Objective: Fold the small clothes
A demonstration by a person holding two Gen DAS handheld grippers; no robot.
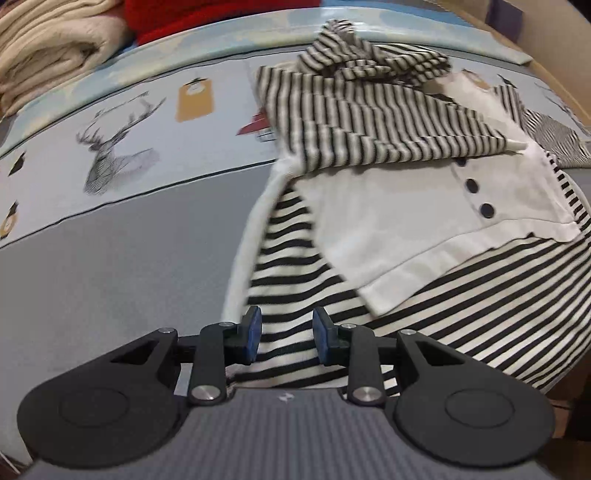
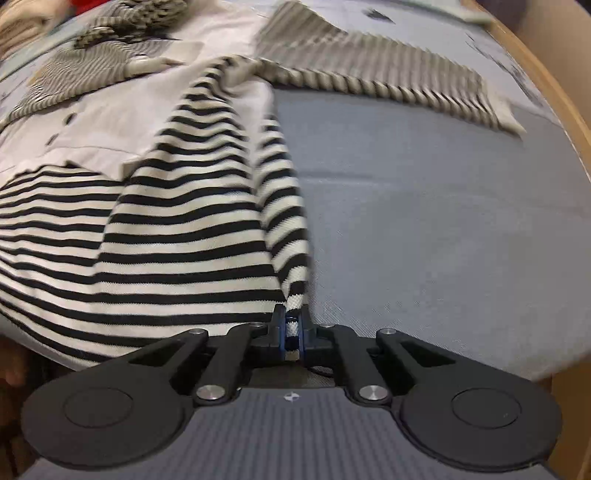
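Observation:
A black-and-white striped small garment (image 1: 461, 295) with a white buttoned panel (image 1: 424, 221) lies on the grey table cover (image 1: 110, 266). One striped sleeve (image 1: 362, 125) is folded across its chest. My left gripper (image 1: 287, 338) is open, its blue pads (image 1: 253, 334) either side of the garment's near hem, not closed on it. In the right wrist view my right gripper (image 2: 292, 330) is shut on the garment's striped edge (image 2: 291, 295), and the cloth (image 2: 166, 229) rises in a ridge from the jaws. The other sleeve (image 2: 388, 77) lies spread out at the far right.
Folded cream cloth (image 1: 48, 48) and a red item (image 1: 207, 14) sit at the far left. The cover has a printed band with a deer (image 1: 110, 147). A wooden table edge (image 2: 561, 110) curves along the right.

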